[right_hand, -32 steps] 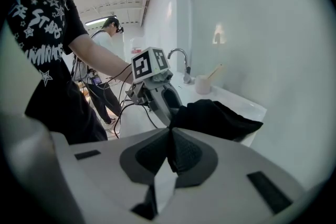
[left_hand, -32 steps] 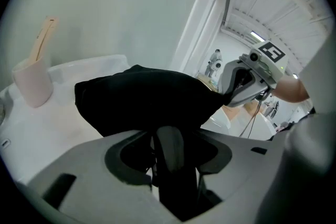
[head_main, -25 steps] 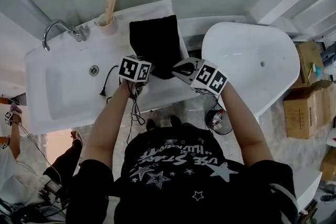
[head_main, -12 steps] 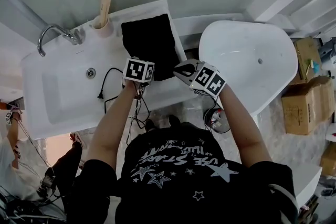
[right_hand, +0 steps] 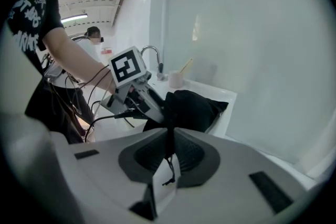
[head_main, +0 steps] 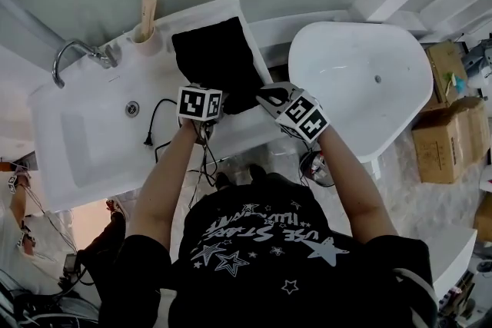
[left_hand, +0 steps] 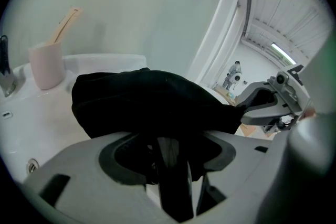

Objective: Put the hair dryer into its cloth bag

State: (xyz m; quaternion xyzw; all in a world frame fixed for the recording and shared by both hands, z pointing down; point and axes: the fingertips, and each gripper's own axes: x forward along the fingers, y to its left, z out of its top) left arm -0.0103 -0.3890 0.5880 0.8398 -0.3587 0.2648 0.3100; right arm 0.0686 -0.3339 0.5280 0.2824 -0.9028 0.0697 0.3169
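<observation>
The black cloth bag [head_main: 215, 57] lies on the white sink counter [head_main: 250, 134], bulging as seen in the left gripper view [left_hand: 147, 102]. My left gripper [head_main: 206, 97] is at the bag's near edge. Its jaws [left_hand: 168, 139] are opening around a black rod-like part [left_hand: 170, 176], apparently the hair dryer's handle, with gaps at its sides. The dryer's cord [head_main: 157, 119] trails to a plug by the basin. My right gripper [head_main: 263, 97] pinches the bag's near right edge [right_hand: 169, 113]; its jaws [right_hand: 169, 136] are starting to open, with a thin fold of cloth between them.
A chrome faucet [head_main: 73, 57] and a pink cup with a wooden handle [head_main: 146, 31] stand at the back of the sink basin [head_main: 84, 142]. A white bathtub [head_main: 361, 81] lies to the right, with cardboard boxes [head_main: 446, 127] beyond. Another person [head_main: 23, 242] stands at the lower left.
My right gripper has rolled and sunk a little at the bag's near right corner. The left gripper has stayed at the bag's near edge.
</observation>
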